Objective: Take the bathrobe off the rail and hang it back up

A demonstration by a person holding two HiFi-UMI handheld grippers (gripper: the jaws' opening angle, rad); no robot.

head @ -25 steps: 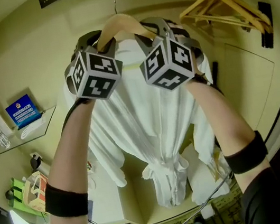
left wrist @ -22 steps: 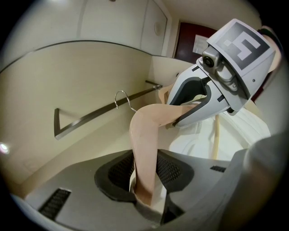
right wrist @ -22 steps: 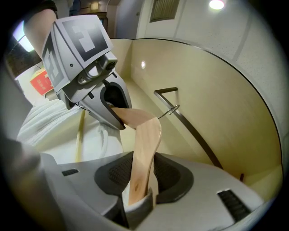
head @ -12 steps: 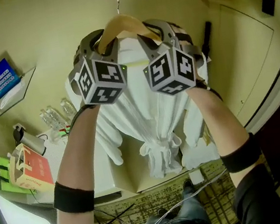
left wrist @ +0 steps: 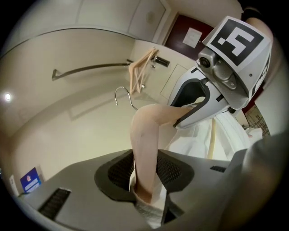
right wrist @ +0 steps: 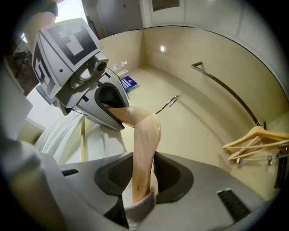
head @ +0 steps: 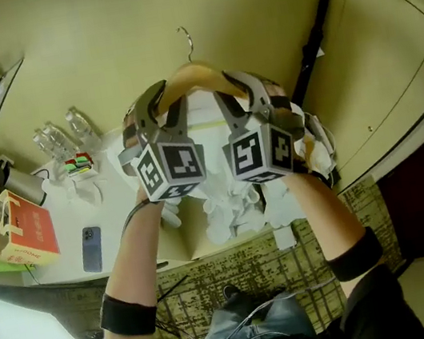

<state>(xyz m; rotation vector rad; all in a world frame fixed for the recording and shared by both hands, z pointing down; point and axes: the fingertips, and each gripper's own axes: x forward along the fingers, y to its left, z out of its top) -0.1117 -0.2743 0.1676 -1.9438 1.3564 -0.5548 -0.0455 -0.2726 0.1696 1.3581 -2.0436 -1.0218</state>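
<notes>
**Bathrobe off the rail, carried on its hanger in both tongs**

The left tongs (head: 158, 106) and the right tongs (head: 232, 91) each clamp one shoulder of the pale wooden hanger (head: 191, 75), one on either side of its bent wire hook (head: 187, 41). The hook stands free in the air in front of the cream wall and catches nothing. In the left gripper view the left tongs (left wrist: 146, 180) are narrowed onto the hanger's arm, with a fold of cloth pinched in alongside the wood. The right gripper view shows the right tongs (right wrist: 142, 180) in the same grip on the other arm.

The white towelling bathrobe (head: 238, 204) is draped over the hanger and hangs bunched below the two marker cubes, just past the right end of the white counter (head: 120, 221). Whether it touches anything there cannot be made out.

The curved metal rail (right wrist: 226, 90) runs along the wall well apart from the hook, with spare wooden hangers (right wrist: 257, 140) on it. Clear water bottles (head: 60, 137) stand at the counter's back edge, and a dark phone (head: 90, 249) lies near its front edge.
</notes>
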